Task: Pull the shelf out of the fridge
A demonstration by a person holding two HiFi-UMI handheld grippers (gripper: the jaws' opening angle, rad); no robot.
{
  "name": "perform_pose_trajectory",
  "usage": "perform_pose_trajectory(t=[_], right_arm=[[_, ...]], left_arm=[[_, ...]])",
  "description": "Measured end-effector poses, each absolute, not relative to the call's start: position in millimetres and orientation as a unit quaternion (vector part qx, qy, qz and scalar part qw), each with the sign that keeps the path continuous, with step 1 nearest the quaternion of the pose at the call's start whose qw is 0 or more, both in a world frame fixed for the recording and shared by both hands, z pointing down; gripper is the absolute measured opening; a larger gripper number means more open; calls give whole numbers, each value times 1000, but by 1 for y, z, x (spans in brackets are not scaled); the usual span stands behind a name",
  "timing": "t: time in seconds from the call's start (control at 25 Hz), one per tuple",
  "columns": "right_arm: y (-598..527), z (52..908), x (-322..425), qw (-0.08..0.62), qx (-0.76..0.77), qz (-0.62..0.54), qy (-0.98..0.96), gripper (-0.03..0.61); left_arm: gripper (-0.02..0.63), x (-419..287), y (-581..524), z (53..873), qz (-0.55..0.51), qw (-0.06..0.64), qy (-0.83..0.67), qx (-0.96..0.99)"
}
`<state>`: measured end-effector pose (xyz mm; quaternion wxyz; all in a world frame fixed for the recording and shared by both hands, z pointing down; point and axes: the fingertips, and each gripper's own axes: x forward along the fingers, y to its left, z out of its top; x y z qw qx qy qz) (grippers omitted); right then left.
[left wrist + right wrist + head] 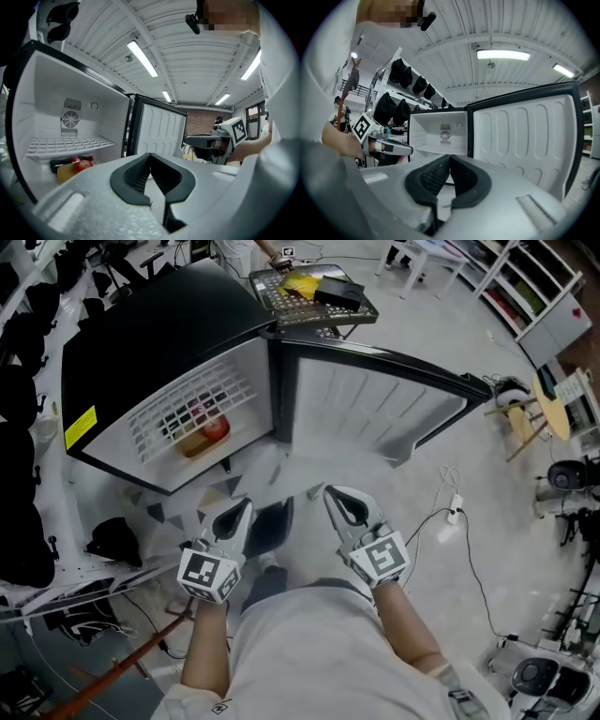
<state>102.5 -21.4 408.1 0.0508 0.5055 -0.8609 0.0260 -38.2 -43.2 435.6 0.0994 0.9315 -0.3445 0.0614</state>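
Grey and black, my left gripper (242, 510) has its jaws pressed tight together with nothing in them. My right gripper (336, 497) is the same. They sit side by side in front of the open fridge (141, 334), not touching it. The white wire shelf (192, 399) is inside the fridge, with a red apple (216, 428) under it. The door (375, 404) stands wide open on the right.
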Motion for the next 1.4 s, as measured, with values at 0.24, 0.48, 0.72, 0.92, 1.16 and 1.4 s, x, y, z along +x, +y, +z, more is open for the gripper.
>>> perform_pose_trajectory(t=[0.24,0.48,0.72,0.92,1.16,1.4], right_arm=[[-45,413,78,56,528,37,-846,2],[-65,417,49,71,536,46,-840,2],[-81,418,36,80,523,42,-848,2],[-96,423,42,92,510,46,-854,2],[-117,424,52,105,482,50,-868,2],[-137,430,65,116,467,48,-875,2]], left_arm=[[9,-56,-71,440,55,112,-311,942],[9,-81,-93,445,43,128,-300,944],[9,-97,-117,452,-5,177,-326,929],[9,-103,-141,459,-60,227,-355,905],[10,-105,-173,477,-114,294,-390,865],[11,-107,-204,496,-176,346,-407,827]])
